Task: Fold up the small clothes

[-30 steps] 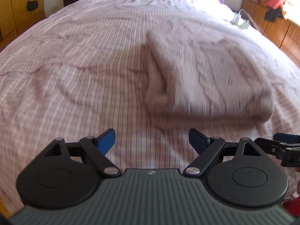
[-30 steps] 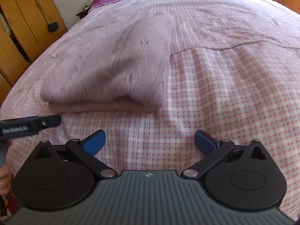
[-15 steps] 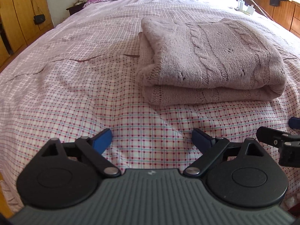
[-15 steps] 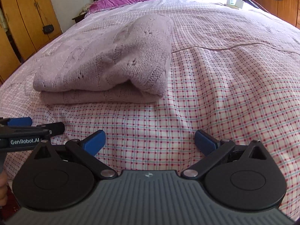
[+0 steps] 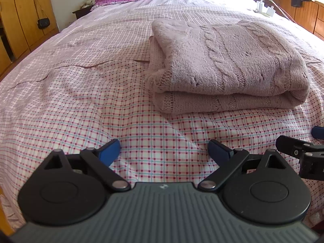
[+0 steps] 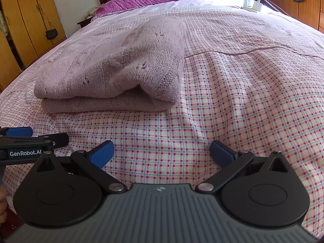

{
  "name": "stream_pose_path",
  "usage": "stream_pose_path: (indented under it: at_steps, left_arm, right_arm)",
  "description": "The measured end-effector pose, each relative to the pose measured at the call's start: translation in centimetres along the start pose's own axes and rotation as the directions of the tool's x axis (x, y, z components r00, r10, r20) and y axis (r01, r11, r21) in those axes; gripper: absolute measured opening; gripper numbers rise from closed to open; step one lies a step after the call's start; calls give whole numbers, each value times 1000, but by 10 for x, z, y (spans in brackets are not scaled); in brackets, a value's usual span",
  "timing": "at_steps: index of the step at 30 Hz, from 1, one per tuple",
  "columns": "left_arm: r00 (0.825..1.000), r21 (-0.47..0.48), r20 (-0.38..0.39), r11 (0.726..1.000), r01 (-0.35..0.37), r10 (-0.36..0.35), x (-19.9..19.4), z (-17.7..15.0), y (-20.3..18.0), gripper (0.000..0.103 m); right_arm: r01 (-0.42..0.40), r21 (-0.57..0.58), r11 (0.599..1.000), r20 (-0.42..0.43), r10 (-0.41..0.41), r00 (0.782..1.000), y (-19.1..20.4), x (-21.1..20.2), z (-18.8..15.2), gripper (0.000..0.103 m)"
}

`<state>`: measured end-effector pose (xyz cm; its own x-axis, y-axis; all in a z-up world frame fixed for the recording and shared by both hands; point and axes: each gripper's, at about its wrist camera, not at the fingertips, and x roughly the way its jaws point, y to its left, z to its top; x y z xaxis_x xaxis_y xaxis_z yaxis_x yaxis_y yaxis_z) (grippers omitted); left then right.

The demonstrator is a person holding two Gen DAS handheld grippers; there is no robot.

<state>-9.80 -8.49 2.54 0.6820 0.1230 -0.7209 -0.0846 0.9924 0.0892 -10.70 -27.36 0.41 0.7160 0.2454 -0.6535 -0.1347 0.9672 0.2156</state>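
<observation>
Only one piece of writing could be read: "GenRobot.AI" in white letters on the black side bar of the left gripper (image 6: pixel 19 134), which showed at the near left edge of the right wrist view. A small pale logo on each grey ribbed gripper body was too small to read.

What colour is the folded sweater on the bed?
The sweater is pale dusty pink, seen best in the left wrist view.

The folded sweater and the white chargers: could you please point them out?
folded sweater (image 5: pixel 226 60), left wrist view, on its top cable-knit face.
white chargers (image 6: pixel 252 4), right wrist view, on the plug bodies.
</observation>
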Motion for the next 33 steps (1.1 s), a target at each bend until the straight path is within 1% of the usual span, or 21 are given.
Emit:
stream_pose_path:
  at_steps: [33]
  left_arm:
    - [1000, 7, 5, 1000, -5, 5, 0, -1, 0, 96]
  right_arm:
    - [4, -6, 1000, -1, -4, 1000, 1, -2, 0, 103]
